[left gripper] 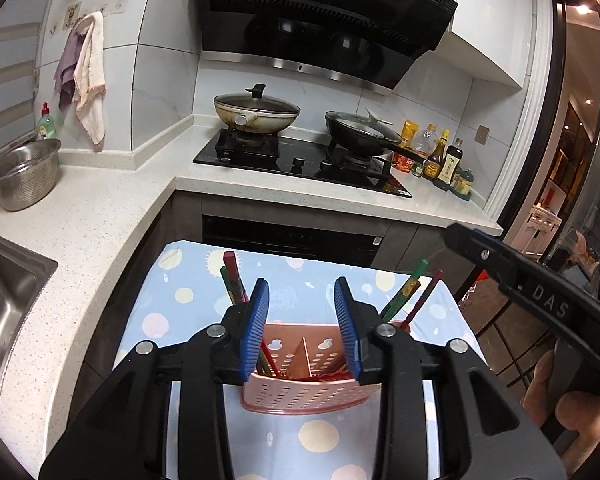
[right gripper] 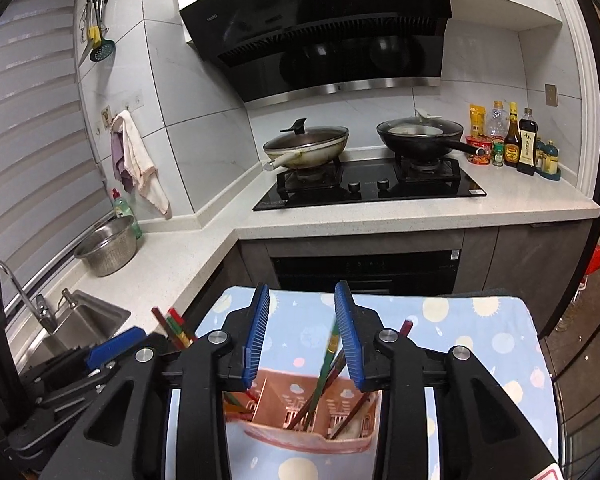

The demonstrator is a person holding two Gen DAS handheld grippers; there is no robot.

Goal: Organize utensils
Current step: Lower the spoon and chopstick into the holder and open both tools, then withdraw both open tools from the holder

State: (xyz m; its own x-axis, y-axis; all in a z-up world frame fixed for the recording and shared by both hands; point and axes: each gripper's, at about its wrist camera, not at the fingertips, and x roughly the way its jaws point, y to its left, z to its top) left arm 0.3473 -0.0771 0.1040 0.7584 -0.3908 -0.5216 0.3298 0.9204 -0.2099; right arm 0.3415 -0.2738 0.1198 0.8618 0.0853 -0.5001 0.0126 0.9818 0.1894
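A pink perforated utensil holder [left gripper: 306,394] with a middle divider stands on a blue dotted cloth [left gripper: 180,320]. Red and green chopsticks [left gripper: 233,280] stick out of its left part and more chopsticks [left gripper: 406,296] out of its right part. My left gripper [left gripper: 302,328] is open, its blue pads either side of the holder just above it, holding nothing. In the right wrist view the holder [right gripper: 304,420] sits below my open right gripper [right gripper: 302,336], with chopsticks [right gripper: 326,364] rising between the pads. The right gripper's body [left gripper: 540,292] shows at the right of the left view.
A white counter [left gripper: 100,216] wraps around, with a steel sink [left gripper: 4,296], a steel colander [left gripper: 24,176], a gas hob with two lidded pans [left gripper: 256,114], and sauce bottles [left gripper: 444,160] at the right. An oven front [left gripper: 292,236] lies beyond the cloth.
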